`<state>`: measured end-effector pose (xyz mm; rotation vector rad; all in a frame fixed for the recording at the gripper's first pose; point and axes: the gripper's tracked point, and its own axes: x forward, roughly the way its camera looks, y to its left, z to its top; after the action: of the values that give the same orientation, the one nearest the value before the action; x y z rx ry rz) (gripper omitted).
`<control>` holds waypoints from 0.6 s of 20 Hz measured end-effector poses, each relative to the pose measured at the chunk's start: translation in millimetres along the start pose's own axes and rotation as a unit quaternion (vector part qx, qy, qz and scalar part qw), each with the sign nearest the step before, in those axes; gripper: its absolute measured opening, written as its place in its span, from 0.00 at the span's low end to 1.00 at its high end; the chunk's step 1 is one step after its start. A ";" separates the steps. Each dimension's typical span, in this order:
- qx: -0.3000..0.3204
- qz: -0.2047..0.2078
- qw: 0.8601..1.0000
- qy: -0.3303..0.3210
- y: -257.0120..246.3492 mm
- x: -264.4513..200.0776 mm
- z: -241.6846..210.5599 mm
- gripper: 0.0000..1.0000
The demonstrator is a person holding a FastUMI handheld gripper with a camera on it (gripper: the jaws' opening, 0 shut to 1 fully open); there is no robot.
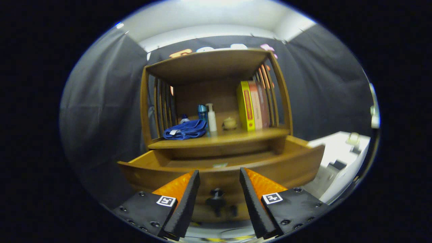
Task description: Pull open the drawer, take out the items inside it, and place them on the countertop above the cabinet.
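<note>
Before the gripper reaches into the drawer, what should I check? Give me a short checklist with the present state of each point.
1. Drawer pulled out of the cabinet: ok, its front stands well forward of the countertop.
2. Gripper free: ok, the fingers are apart and hold nothing; the drawer knob sits between them, untouched.
3. Items in the drawer: cannot tell, only a small light thing peeks over the drawer front.
4. Free place on the countertop: ok, the front strip is bare, ahead of the blue cloth, white pump bottle and books.
5. Gripper height: not ok, the fingers are below the drawer's top edge.
</note>
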<state>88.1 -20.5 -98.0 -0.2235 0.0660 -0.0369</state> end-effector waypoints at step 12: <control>-0.047 -0.023 0.998 -0.047 -16.7 102.5 80.5 0.91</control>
<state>195.4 -23.5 -22.3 -0.3210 -0.0310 -0.0698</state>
